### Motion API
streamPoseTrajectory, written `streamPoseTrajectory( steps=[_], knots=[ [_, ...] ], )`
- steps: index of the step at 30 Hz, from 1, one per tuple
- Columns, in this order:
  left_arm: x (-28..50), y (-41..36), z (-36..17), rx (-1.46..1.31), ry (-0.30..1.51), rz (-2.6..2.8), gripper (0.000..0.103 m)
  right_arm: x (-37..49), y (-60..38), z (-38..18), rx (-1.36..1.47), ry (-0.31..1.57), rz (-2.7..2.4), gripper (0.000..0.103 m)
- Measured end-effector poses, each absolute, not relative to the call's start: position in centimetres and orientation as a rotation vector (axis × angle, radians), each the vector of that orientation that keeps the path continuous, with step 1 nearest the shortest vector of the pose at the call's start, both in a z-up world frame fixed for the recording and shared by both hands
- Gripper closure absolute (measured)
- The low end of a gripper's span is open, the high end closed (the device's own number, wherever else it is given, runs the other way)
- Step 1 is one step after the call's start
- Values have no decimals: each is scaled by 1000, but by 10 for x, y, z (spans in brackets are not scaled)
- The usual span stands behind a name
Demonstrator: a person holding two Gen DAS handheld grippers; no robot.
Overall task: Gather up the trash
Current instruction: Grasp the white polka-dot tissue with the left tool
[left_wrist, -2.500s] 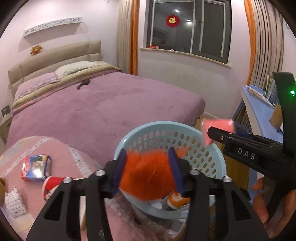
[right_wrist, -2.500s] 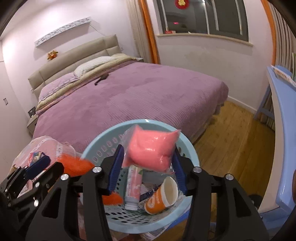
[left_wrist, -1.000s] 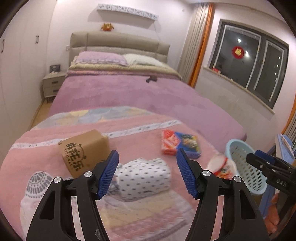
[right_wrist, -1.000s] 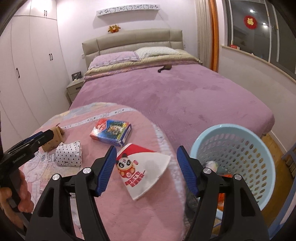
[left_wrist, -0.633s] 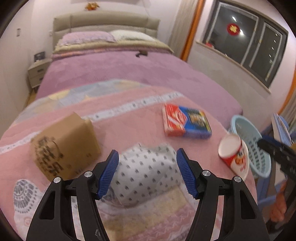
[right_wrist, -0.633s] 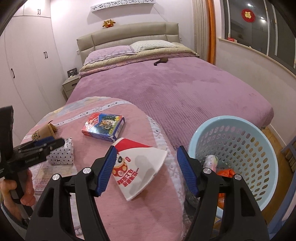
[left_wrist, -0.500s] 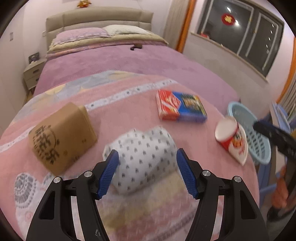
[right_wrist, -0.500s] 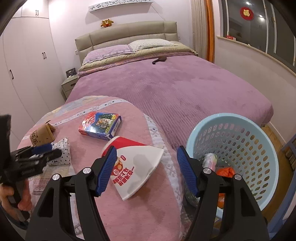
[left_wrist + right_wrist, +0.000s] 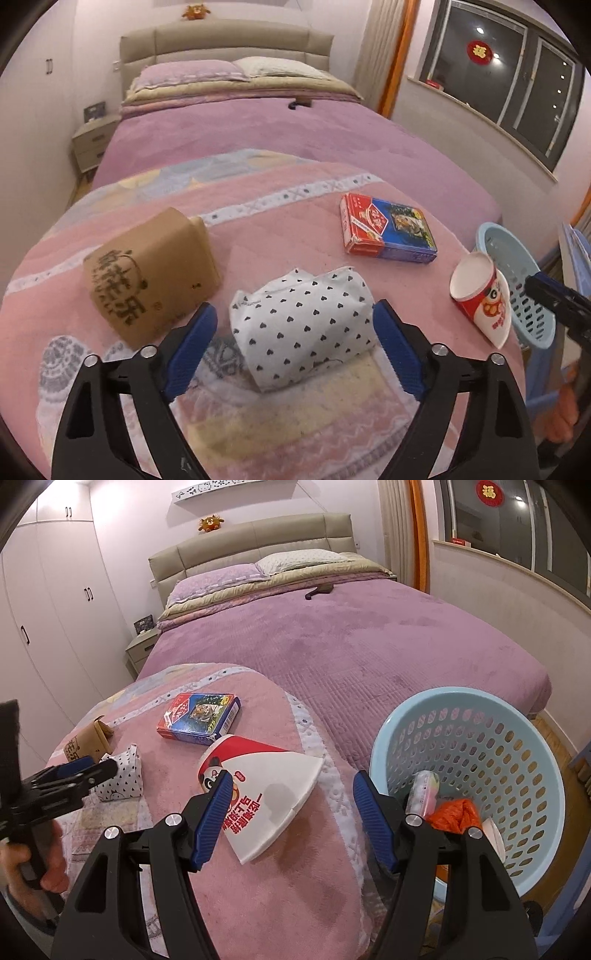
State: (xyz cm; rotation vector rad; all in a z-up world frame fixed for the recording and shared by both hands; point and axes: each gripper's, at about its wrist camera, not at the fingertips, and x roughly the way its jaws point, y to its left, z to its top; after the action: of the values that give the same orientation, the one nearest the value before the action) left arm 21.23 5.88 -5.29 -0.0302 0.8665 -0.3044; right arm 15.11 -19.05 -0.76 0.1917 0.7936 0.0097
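My left gripper [image 9: 295,339] is open, its blue pads on either side of a white tissue pack with black hearts [image 9: 301,325] lying on the pink blanket [image 9: 280,229]. My right gripper [image 9: 291,819] is open over a flattened red-and-white paper cone with a panda [image 9: 264,797]. A brown paper pack [image 9: 151,273] and a red-and-blue box [image 9: 386,232] lie nearby. The light-blue basket [image 9: 476,775] stands to the right and holds an orange bag [image 9: 456,814] and a tube. The left gripper also shows in the right wrist view [image 9: 85,771], and the tissue pack does too [image 9: 122,779].
The purple bed [image 9: 369,638] stretches behind, with a dark object [image 9: 319,589] near the pillows. A nightstand [image 9: 94,142] stands at the back left and wardrobes [image 9: 55,609] line the left wall. A blue desk edge [image 9: 576,251] is at far right.
Both grippers let go of the orange and pink trash into the basket and swung left over the blanket. My left gripper has closed in on the tissue pack, my right on the cone.
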Motion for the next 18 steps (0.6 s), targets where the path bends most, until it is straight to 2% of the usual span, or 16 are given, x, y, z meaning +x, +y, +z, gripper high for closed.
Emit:
streamPoseTrajectory(
  steps=[4, 7, 18],
  knots=[
    [220, 51, -67, 6, 897, -277, 18, 151, -192, -11, 198, 799, 11, 39],
    [210, 46, -59, -36, 903, -341, 27, 151, -192, -15, 197, 807, 13, 39],
    [145, 34, -49, -137, 943, -616, 27, 149, -201, -19, 216, 810, 1, 39]
  ],
)
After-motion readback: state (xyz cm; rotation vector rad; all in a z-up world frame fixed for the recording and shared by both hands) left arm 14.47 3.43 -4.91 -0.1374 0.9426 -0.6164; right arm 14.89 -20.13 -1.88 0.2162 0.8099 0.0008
